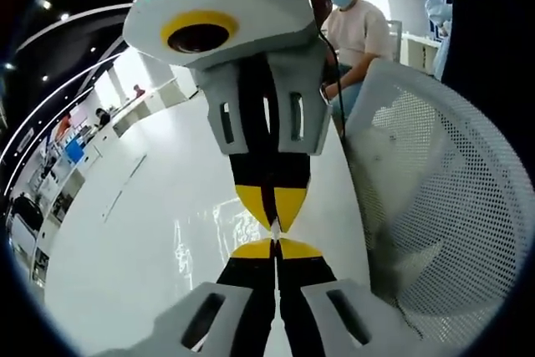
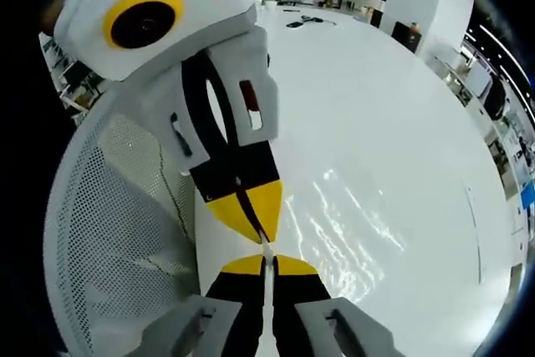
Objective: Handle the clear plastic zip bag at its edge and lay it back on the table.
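The clear plastic zip bag [image 1: 209, 236] shows as pale glints over the white table [image 1: 142, 206], and again as bag [image 2: 351, 223] in the right gripper view. My left gripper [image 1: 275, 246] rises from the bottom with its yellow-tipped jaws shut on a thin strip of the bag's edge. Tip to tip with it, my right gripper [image 1: 272, 221] reaches down from above, also shut on that edge. In the right gripper view my right gripper [image 2: 266, 263] is pinched on the same strip, facing the left gripper [image 2: 261, 236]. Whether the bag rests on the table is unclear.
A white mesh chair back [image 1: 443, 206] stands close beside the table edge, seen as chair [image 2: 109, 232] in the other view. A seated person [image 1: 355, 31] is beyond the table's far end. The broad white table [image 2: 401, 123] stretches away, with small items [image 2: 305, 18] far off.
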The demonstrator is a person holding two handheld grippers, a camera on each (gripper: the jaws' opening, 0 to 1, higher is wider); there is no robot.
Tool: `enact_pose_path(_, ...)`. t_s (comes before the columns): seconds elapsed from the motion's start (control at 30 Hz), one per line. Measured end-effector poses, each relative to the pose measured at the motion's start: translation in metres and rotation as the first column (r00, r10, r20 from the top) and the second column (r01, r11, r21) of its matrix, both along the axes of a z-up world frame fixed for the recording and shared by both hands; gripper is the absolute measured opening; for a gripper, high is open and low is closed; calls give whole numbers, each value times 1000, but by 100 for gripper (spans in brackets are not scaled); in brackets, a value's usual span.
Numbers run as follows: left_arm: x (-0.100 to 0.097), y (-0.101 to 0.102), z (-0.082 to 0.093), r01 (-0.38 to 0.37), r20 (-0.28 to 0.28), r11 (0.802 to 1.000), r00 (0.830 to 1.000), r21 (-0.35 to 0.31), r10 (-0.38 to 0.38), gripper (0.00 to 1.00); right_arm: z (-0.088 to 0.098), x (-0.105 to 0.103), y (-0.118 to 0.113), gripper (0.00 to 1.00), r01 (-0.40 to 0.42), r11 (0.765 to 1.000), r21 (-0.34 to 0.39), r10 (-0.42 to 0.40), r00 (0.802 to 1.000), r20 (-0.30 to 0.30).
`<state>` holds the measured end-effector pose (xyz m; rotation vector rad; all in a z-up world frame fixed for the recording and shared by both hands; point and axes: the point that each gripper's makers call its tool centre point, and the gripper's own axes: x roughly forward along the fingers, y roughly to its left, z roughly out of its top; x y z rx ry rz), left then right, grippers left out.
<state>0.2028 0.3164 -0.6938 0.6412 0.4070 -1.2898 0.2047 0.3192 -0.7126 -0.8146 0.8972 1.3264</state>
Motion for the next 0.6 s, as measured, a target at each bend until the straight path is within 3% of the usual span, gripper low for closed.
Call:
enact_pose_path(0.1, 0, 0, 0, 2, -1, 1000, 1000, 4, -2, 0, -4, 3, -7, 0, -9, 999, -36, 9, 1000, 14)
enact_pose_path(0.37, 3, 4, 1, -18, -24, 1000, 1000, -11, 18, 0, -3, 7, -16, 0, 35, 999, -36, -36, 999, -8)
enact_pose_path(0.4, 2, 4, -1, -38, -63, 999, 997, -16, 37, 0, -2, 4, -15, 0, 39, 999, -37, -39, 999, -13)
enact_pose_path(0.47, 5, 5, 1, -31, -21, 999, 999, -14, 31, 0, 0, 3, -15, 0, 56, 998, -32, -56, 998, -16)
enact_pose_path(0.6, 3, 4, -3, -20, -24, 1000, 1000, 7, 20, 0, 1, 0, -15, 0, 66, 997, -35, -67, 997, -24)
